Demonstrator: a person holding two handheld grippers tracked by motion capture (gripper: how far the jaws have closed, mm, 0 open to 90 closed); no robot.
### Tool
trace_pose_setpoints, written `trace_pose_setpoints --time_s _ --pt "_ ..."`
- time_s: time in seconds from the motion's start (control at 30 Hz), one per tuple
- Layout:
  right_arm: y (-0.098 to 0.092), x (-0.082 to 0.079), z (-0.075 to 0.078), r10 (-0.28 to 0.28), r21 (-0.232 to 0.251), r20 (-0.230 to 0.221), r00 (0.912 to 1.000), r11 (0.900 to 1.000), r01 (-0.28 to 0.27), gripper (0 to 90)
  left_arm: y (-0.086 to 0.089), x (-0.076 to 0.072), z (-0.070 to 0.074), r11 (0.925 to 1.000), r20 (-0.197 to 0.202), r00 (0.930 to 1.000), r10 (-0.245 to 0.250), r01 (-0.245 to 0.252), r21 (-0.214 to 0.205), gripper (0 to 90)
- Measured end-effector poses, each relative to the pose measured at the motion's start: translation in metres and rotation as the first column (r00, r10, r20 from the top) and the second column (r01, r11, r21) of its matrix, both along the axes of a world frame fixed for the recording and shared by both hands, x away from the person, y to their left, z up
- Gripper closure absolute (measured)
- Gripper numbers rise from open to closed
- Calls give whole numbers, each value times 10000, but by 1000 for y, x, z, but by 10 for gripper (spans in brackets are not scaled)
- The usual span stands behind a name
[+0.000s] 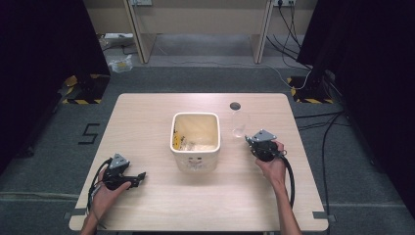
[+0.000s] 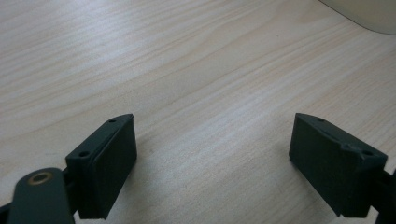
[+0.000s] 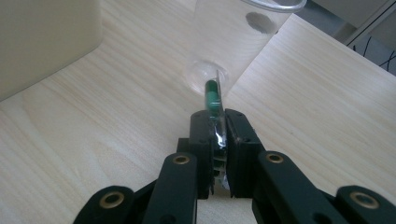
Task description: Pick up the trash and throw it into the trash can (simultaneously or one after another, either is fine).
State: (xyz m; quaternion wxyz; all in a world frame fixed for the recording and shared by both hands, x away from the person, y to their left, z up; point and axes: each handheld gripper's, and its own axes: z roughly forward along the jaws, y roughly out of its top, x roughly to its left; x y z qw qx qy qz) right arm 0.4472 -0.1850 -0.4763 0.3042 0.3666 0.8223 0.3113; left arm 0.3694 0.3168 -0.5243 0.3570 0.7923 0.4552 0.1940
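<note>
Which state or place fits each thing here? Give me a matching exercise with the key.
Things:
1. left gripper
2. right gripper
3. cream square plastic bin
4. clear glass cup

States or places:
A. stands at the table's middle, open on top
B. jaws wide apart over bare wood
C. stands beside the round hole in the tabletop
D. jaws shut on a clear blister strip with a green capsule

Pairs: 1-B, 2-D, 3-A, 4-C
</note>
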Motion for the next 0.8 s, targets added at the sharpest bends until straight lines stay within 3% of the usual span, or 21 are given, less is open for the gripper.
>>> trace_pose_setpoints --time_s 0.8 --pt "-3 -12 21 137 187 459 9989 9997 -146 827 0 0 0 10000 -6 10000 -4 4 -4 140"
